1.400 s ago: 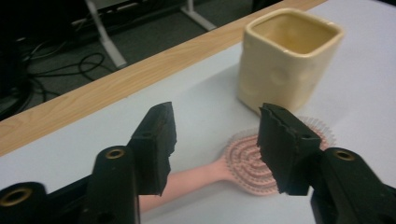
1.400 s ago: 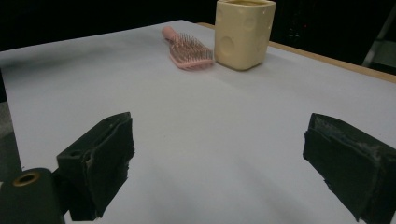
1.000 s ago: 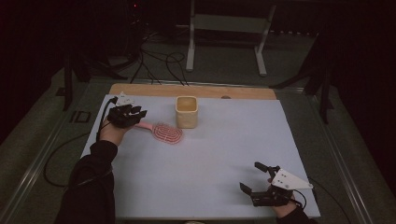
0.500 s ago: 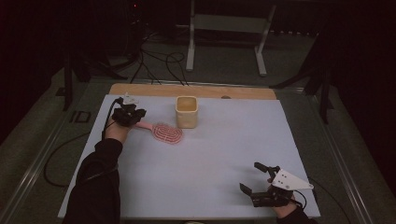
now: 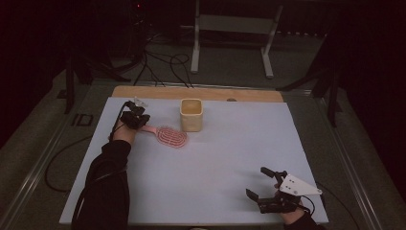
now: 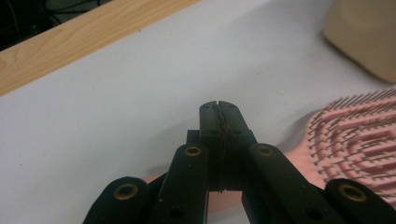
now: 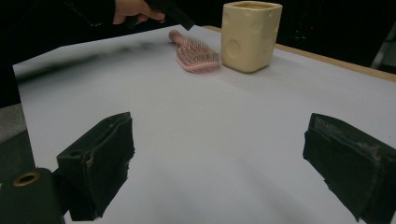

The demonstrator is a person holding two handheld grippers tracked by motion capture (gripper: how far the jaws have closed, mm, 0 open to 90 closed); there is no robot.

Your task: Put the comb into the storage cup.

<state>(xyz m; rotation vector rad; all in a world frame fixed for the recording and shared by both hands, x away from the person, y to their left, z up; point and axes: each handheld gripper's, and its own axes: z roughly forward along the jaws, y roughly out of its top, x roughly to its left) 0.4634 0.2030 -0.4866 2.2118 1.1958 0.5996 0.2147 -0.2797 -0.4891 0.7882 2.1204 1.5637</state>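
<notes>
White tabletop (image 5: 201,177) with wooden far edge (image 5: 196,92), dark room.

Dim lab: white-topped table (image 5: 215,158), floor cables (image 5: 163,60), metal stand (image 5: 232,28).

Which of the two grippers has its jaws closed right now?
The left gripper, at the pink hairbrush handle beside the cream cup; its jaws meet with no gap. The right gripper sits at the near edge with jaws wide apart, holding nothing.
</notes>
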